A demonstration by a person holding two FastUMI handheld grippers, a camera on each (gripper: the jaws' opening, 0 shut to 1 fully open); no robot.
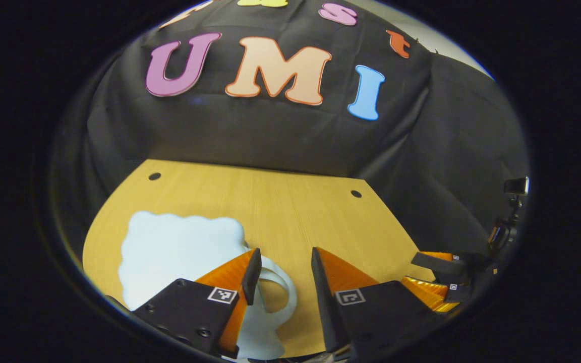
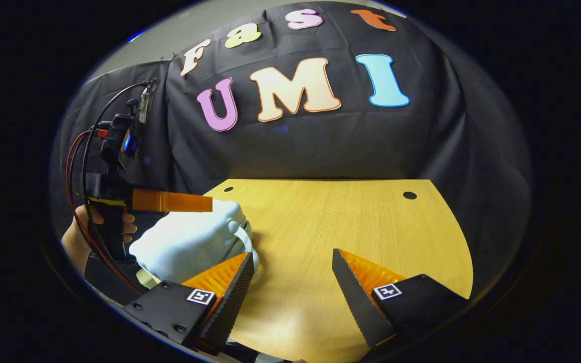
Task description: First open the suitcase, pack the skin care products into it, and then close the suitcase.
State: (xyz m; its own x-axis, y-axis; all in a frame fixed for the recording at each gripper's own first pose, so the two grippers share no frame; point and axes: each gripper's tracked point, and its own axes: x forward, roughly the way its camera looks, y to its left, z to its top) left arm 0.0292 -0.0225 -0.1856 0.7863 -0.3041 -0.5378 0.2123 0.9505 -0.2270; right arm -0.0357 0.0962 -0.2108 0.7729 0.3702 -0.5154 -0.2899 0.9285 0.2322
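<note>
While both tools, left and right, gaped empty, the pale-blue soft suitcase awaited opening by its handle.

Dim booth lit from above; the wooden table glares softly, and fisheye warp bends darker edges.

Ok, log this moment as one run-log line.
stage: start, nothing packed | suitcase: pale, closed, on table | left gripper: open, over suitcase handle | right gripper: open, above bare table
</note>
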